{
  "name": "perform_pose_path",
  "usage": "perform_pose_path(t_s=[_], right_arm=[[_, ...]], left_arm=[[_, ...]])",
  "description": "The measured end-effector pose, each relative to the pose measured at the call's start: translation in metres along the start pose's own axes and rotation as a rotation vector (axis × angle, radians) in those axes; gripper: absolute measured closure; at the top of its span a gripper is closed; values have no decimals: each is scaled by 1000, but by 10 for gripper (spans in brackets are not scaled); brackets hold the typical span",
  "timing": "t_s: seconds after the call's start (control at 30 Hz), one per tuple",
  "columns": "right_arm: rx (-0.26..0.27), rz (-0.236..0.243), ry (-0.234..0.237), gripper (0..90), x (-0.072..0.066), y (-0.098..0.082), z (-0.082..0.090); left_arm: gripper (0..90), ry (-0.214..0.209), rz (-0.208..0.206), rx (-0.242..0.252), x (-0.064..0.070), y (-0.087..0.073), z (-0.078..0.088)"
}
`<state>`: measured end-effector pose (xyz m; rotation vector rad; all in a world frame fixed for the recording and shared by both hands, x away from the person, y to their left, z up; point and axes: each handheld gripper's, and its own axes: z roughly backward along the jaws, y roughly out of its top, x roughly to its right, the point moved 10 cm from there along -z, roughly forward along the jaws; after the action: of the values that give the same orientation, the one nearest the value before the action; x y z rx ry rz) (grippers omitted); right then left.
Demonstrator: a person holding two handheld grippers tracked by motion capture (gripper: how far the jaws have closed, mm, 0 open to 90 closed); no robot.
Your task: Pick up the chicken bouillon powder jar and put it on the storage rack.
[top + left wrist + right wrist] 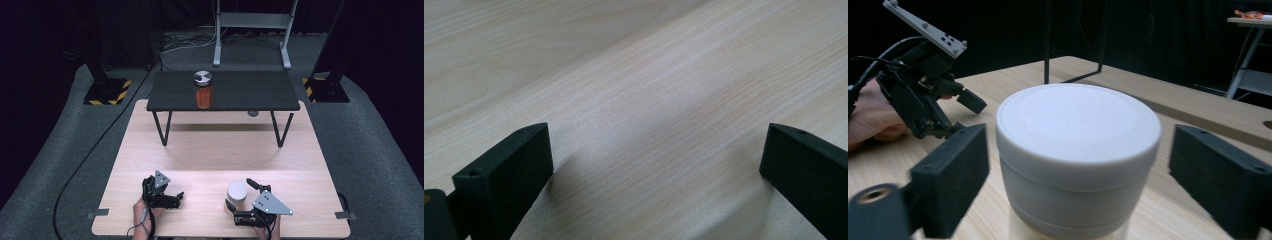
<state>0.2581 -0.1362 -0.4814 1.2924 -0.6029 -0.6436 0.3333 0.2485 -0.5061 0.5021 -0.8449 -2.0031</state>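
Straddling the white-lidded jar near the wooden table's front edge, the right gripper has its jaws apart, pads not yet touching; left gripper rests released and empty; grasp and lift remain undone.

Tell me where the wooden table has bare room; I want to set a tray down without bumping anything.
The widest bare patch of the wooden table lies between the black shelf legs and the two grippers. It is crowded at the near edge: the left gripper rests there, and the right gripper has its jaws around the white jar. The shelf holds an orange-filled jar.
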Motion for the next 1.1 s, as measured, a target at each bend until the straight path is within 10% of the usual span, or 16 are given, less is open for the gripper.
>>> perform_pose_path(t_s=[0.27, 1.1], right_arm=[[10, -9, 23, 321, 2, -2, -2], [4, -2, -27, 329, -2, 2, -2]], left_arm=[[3, -1, 3, 1, 0, 0, 0], [4, -4, 5, 0, 0, 0, 0]])
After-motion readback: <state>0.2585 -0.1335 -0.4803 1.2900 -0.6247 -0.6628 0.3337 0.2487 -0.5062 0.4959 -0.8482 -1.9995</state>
